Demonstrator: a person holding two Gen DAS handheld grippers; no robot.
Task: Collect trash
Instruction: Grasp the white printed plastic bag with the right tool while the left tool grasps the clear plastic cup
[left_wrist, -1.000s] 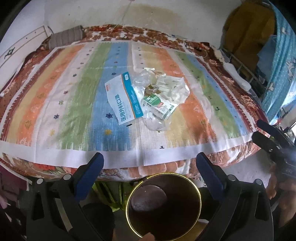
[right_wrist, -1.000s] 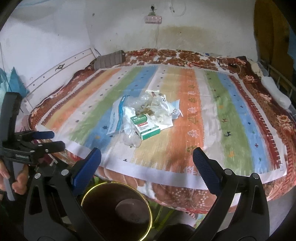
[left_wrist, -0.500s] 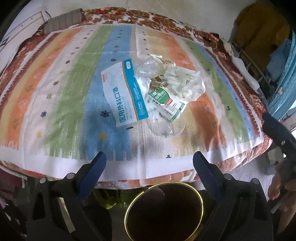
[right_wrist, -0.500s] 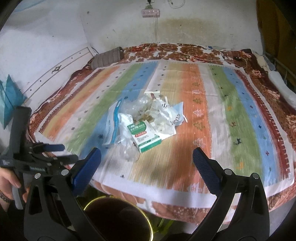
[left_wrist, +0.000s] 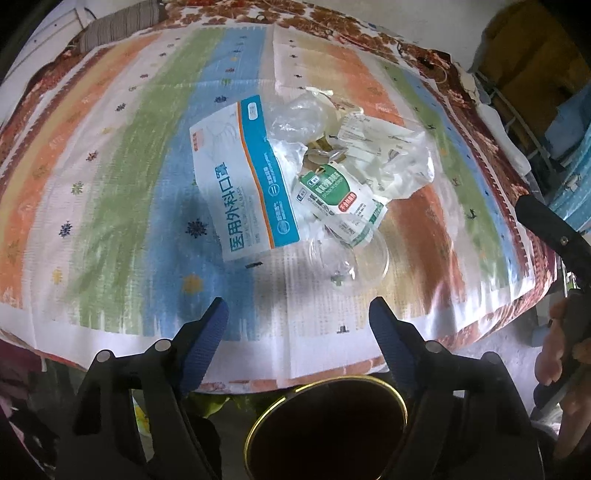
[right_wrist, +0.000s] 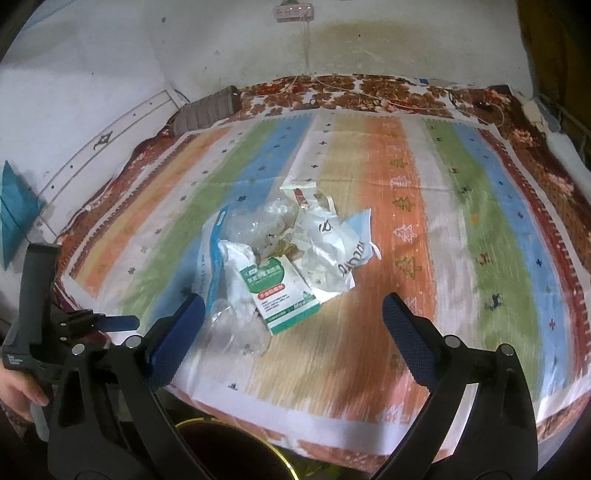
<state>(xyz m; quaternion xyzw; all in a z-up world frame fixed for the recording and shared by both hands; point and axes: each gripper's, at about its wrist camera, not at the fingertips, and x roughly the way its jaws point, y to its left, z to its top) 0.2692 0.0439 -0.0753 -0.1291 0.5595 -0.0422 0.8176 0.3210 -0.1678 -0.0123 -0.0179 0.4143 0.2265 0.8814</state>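
A heap of trash lies in the middle of the striped bed cover: a white and blue mask packet (left_wrist: 243, 184), a green and white medicine box (left_wrist: 332, 199) (right_wrist: 284, 295), a clear plastic cup (left_wrist: 343, 258) (right_wrist: 232, 328), crumpled clear plastic (left_wrist: 295, 122) and a white bag (right_wrist: 332, 251). My left gripper (left_wrist: 298, 314) hovers over the cover's near edge, short of the heap; its jaws are closing with nothing between them. My right gripper (right_wrist: 293, 302) stands open just in front of the medicine box, holding nothing. A dark bin with a gold rim (left_wrist: 328, 424) (right_wrist: 236, 443) stands on the floor below both grippers.
The bed (right_wrist: 480, 221) fills both views, with a grey pillow (right_wrist: 207, 110) at its far left corner and a white wall with a power strip (right_wrist: 293, 11) behind. A metal rack (left_wrist: 517, 122) stands at the bed's right. A hand (right_wrist: 18, 387) holds the other gripper at left.
Both grippers have come forward and lower over the bed, so the trash heap looks larger and nearer. The left jaws have narrowed. The bin has slid toward the bottom edge of both views.
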